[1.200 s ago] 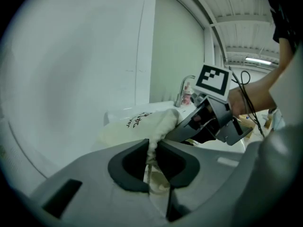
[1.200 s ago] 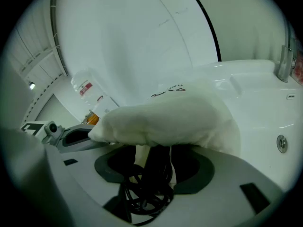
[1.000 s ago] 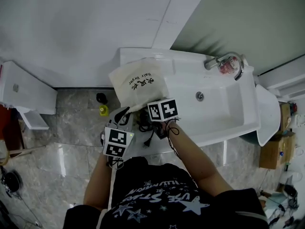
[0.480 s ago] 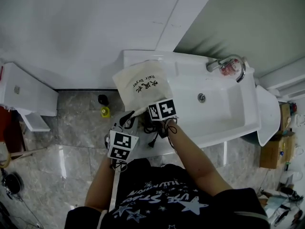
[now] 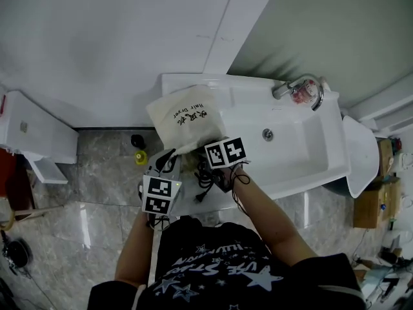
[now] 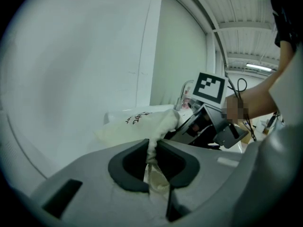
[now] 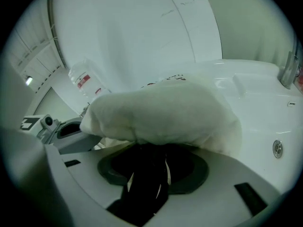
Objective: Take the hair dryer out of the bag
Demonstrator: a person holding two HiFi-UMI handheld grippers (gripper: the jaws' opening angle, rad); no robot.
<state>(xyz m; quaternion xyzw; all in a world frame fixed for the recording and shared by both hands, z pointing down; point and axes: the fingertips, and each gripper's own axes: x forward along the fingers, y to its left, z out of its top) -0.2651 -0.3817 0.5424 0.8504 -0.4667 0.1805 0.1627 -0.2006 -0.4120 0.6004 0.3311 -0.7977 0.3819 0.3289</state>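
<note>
So the left hand-held gripper [image 6: 152, 148] is clamped tight on a pinch of bag [image 6: 142, 124] cloth, pointing gently downward. The right hand-held gripper [image 7: 150, 160] tips steeper. Its jaws have just been closing around the black hair dryer [image 7: 144, 181], slivers of gap either side.

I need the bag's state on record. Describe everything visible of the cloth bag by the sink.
The bag is cream cloth, soft and bulging, printed "hair dryer" in black. It lies on the ledge of the sink, mouth towards the person. The left gripper is shut on a fold of its rim. The right gripper has just been closing its jaws, with the black hair dryer between them at the mouth, not clearly clamped.
</note>
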